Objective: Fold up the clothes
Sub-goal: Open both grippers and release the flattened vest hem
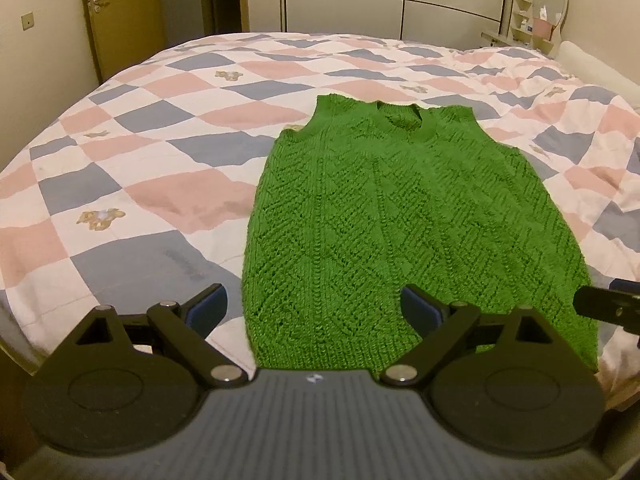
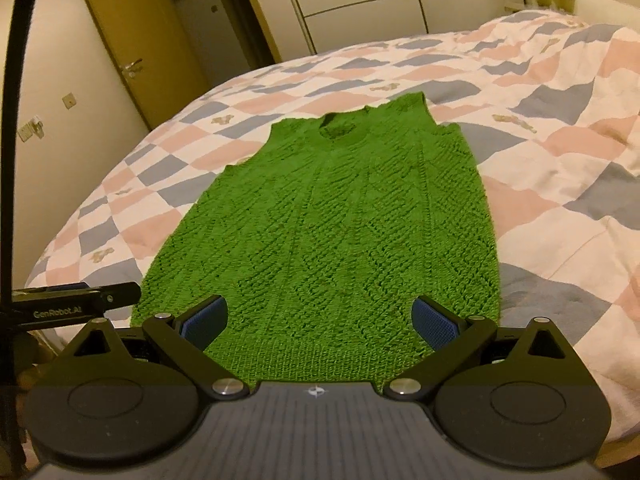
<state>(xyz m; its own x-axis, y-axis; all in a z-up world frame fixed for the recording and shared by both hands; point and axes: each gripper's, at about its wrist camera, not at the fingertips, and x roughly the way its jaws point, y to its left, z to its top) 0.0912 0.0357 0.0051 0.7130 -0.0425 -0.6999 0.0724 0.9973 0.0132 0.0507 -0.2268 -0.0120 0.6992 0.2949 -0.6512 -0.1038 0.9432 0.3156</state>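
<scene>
Two tools gape wide, holding nothing: left tool (image 1: 314,312) and right tool (image 2: 319,318). Green knitted vest (image 2: 332,220) lies flat on the bed (image 2: 560,184) directly ahead of both, hem nearest. It looks soft, stretchy, light; pinch the hem corners.

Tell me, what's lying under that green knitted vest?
The green knitted vest lies flat on a checked quilt of pink, blue and white patches that covers the bed. The quilt shows all around the vest; the patch directly beneath is hidden, as is anything under the quilt.
</scene>
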